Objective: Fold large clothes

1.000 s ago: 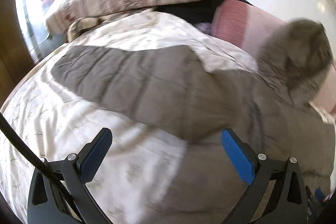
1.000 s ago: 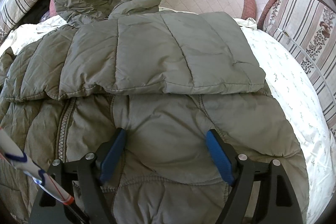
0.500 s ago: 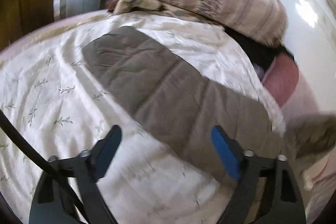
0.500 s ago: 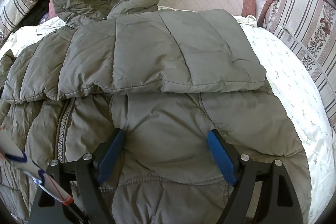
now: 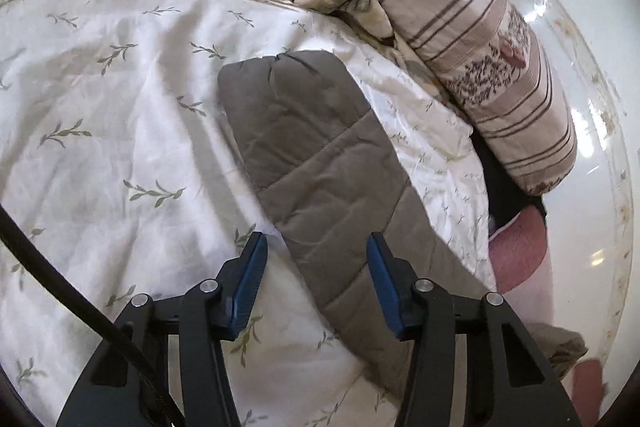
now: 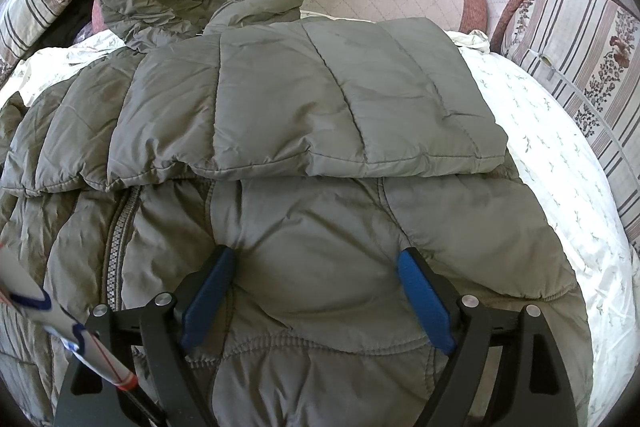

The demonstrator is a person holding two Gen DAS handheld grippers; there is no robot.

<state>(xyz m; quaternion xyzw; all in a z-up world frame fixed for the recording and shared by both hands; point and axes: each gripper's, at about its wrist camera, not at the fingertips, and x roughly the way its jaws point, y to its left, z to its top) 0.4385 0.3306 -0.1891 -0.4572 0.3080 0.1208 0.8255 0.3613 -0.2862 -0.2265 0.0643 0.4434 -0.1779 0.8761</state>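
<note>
My left tool [image 5: 316, 255] is closing, with the grey sleeve [image 5: 316, 163] between its pads but not yet pressed; the sleeve runs across the frame's centre on the bed sheet [image 5: 120, 115]. My right tool [image 6: 316, 267] stands wide open, pressing down on the padded jacket [image 6: 304, 115] at lower centre.

Closing left tool [image 5: 316, 247] over sleeve [image 5: 320, 163]
</note>
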